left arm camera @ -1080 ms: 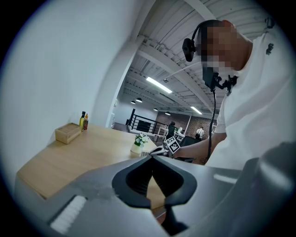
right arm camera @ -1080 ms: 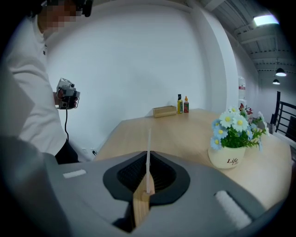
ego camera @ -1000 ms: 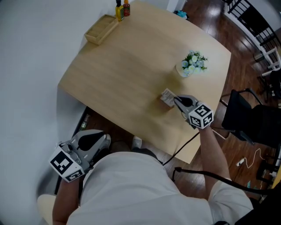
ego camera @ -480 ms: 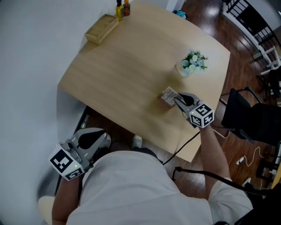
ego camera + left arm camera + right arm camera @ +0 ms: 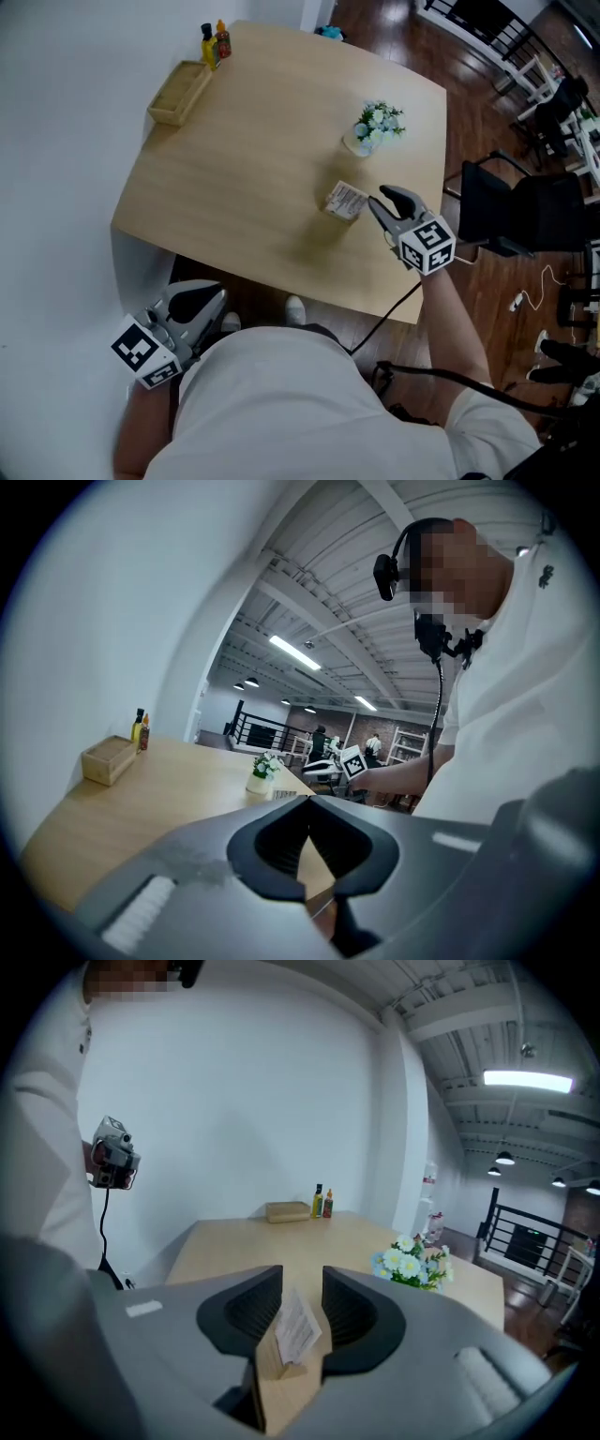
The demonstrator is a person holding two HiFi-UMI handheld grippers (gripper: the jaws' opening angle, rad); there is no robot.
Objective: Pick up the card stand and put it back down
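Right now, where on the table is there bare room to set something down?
The broad left and middle of the table is bare, between the wooden box and bottles at the far corner and the card stand. It is crowded on the right, around the flower pot and stand.

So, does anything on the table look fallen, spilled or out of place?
Nothing stands out. The card stand sits on its base on the table; the flower vase and bottles stand upright.
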